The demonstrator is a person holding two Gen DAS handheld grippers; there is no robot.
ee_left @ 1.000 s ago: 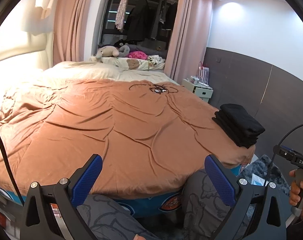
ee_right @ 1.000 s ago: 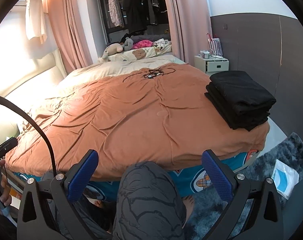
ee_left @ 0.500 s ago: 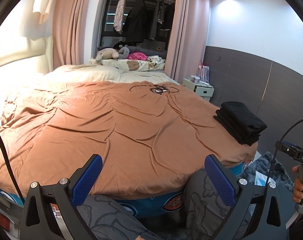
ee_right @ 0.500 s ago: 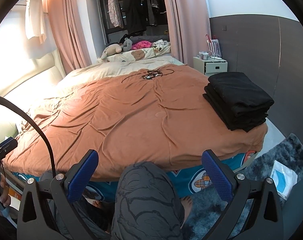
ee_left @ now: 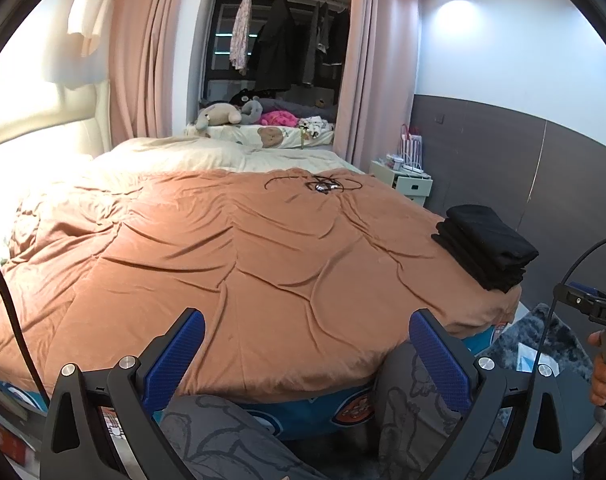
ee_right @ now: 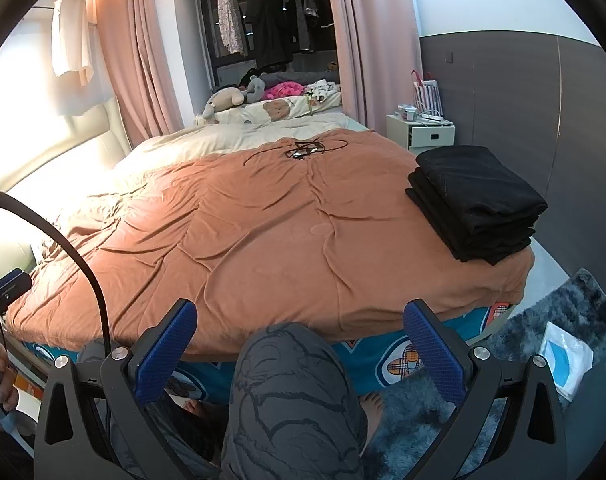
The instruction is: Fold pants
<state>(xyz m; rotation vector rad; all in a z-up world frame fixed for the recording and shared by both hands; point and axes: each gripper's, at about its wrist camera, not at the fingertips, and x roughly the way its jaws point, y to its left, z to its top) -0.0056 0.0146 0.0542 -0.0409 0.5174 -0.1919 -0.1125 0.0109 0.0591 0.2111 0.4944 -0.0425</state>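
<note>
The work surface is a wide bed covered by a wrinkled rust-orange duvet [ee_right: 263, 220], with a cream sheet [ee_right: 239, 136] exposed at the far end. Pink curtains [ee_right: 139, 60] frame an alcove of hanging clothes [ee_right: 263, 12], and a white bedside cabinet [ee_right: 427, 132] stands against a dark grey panelled wall. A tangle of thin black cable [ee_right: 303, 149] lies on the far part of the duvet.

The task item, a stack of folded black pants [ee_right: 475, 204], rests on the near right corner of the bed, close to the edge. Several folded layers are visible, squared and aligned. No unfolded garment appears anywhere on the duvet in either view.

The left gripper [ee_left: 307, 354] hovers at the foot of the bed, its blue-padded jaws spread wide with nothing between them. The right gripper [ee_right: 305, 342] is in the same condition: jaws fully apart, empty, held over the person's grey patterned trouser leg [ee_right: 295, 392]. Both tools are well apart from the stack. A hand [ee_left: 605, 372] grips the right tool's handle at the edge of the left view.

Assessment: the folding visible here appears complete, since the stack is tidy and neither gripper contacts cloth. Remaining work, if any, would require a further garment from outside the views; none is in sight. A shaggy grey rug [ee_right: 555, 320] with a white and blue packet [ee_right: 567, 360] on it lies on the floor to the right.
</note>
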